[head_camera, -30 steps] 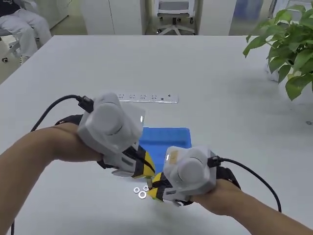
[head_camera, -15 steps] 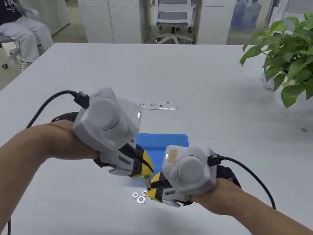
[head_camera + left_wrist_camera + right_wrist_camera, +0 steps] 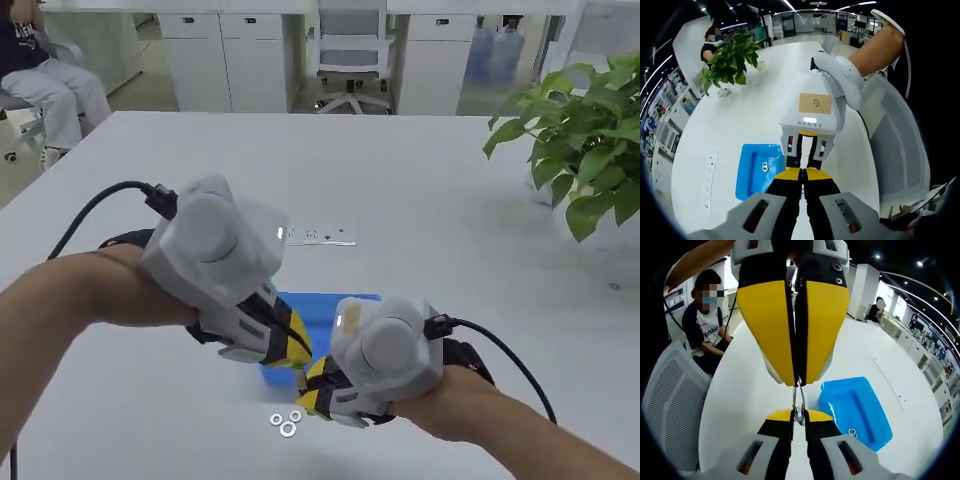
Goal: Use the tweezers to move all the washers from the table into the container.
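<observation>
Silver tweezers (image 3: pixel 798 399) run between the two grippers, which meet tip to tip. My right gripper (image 3: pixel 799 416) is shut on the near end, and my left gripper (image 3: pixel 795 377) comes down from above, shut on the far end. In the head view the left gripper (image 3: pixel 288 347) sits above the right gripper (image 3: pixel 316 393), over the near edge of the blue container (image 3: pixel 335 305). Three washers (image 3: pixel 285 423) lie on the white table just in front of it. Two washers (image 3: pixel 764 167) lie inside the blue container (image 3: pixel 751 175), and these washers (image 3: pixel 852 431) lie in the blue container (image 3: pixel 860 410).
A white power strip (image 3: pixel 318 236) lies beyond the container. A potted plant (image 3: pixel 585 150) stands at the right edge of the table (image 3: pixel 430 200). An office chair (image 3: pixel 350 40) stands past the far edge, and a seated person (image 3: pixel 50 80) is at the far left.
The head camera has tilted up, so the table sits lower in the picture. Both grippers, still joined on the tweezers, have lifted slightly away from the washers on the table.
</observation>
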Demonstrator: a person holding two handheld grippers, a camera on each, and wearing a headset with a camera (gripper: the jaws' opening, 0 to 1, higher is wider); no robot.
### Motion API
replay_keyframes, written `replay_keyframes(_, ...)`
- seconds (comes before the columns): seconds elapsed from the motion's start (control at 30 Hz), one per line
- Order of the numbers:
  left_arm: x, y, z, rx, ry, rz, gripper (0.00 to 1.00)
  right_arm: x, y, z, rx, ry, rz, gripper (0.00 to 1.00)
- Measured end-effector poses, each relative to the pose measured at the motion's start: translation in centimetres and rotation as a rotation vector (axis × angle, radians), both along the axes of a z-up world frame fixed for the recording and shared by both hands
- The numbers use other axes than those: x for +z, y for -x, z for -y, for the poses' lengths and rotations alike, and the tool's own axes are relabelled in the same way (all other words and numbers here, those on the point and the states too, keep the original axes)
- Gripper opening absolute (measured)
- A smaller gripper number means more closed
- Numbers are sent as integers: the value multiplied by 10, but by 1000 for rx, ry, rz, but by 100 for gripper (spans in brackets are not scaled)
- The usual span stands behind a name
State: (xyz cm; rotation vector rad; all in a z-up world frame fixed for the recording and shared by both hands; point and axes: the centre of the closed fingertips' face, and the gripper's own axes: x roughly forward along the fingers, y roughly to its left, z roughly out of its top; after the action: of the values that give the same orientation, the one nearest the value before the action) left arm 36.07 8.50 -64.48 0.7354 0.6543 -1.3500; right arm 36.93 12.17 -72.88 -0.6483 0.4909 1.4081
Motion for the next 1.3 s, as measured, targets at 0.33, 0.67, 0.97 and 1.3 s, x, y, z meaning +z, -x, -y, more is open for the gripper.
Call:
replay_keyframes(0.33,14,-11,2,-6,-1,42,5,14,-15,-1,-3,-13,36,10)
replay_keyframes(0.67,23,-30,0,-5,-1,68,5,23,-37,-4,-3,-20,57,10)
replay_keyframes(0.97,20,-47,0,4,7,79,5,20,-56,-4,-6,-19,61,10)
replay_keyframes(1.3,7,-67,1,12,11,78,5,8,-74,-1,-12,-15,59,10)
